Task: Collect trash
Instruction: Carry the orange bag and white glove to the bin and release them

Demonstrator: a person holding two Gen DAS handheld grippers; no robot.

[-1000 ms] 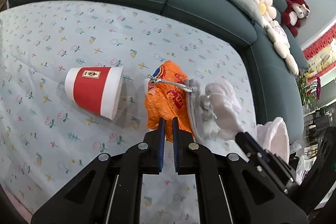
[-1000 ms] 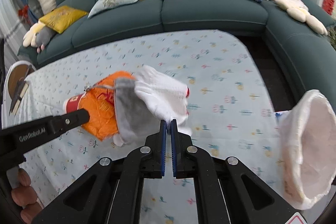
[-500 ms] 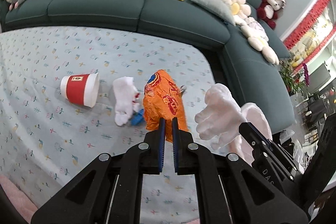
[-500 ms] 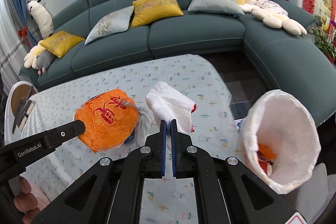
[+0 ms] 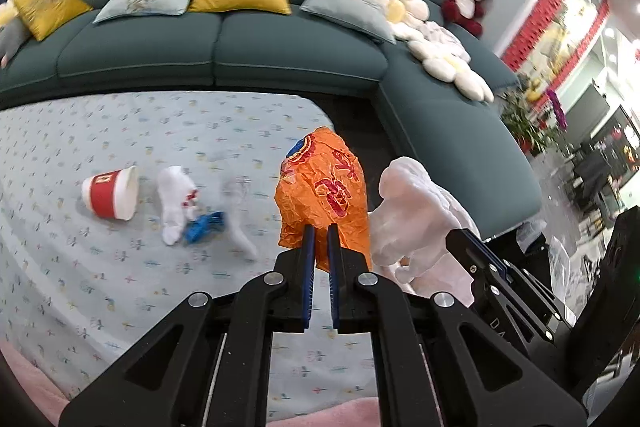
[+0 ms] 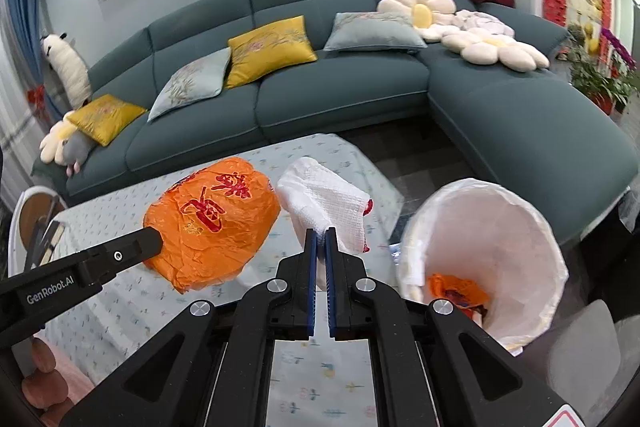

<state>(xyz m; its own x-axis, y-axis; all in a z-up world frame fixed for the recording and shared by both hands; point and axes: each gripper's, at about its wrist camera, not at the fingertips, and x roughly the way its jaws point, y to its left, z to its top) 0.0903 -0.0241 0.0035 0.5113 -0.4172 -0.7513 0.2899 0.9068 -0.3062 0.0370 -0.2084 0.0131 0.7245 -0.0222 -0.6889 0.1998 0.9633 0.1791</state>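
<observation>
Here the left tool (image 5: 319,241) pinches an orange wrapper (image 5: 324,187) at frame centre; the right tool (image 6: 320,243) pinches a white tissue (image 6: 326,203). A lined bin (image 6: 484,251) sits lower right; a red cup (image 5: 110,193) lies left on the table (image 5: 120,131)

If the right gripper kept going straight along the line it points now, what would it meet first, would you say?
Apart from the white tissue its jaws already grip, the right gripper would probably meet the patterned tablecloth near the table's far edge. The lined trash bin sits off to its right; depth is uncertain.

You have a crumpled orange wrapper (image 5: 324,195) and white tissue (image 6: 326,205) held aloft; red-white cup (image 5: 110,193), tissue, blue scrap (image 5: 204,227) lie on the worktop; lined bin (image 6: 488,247) stands beside
</observation>
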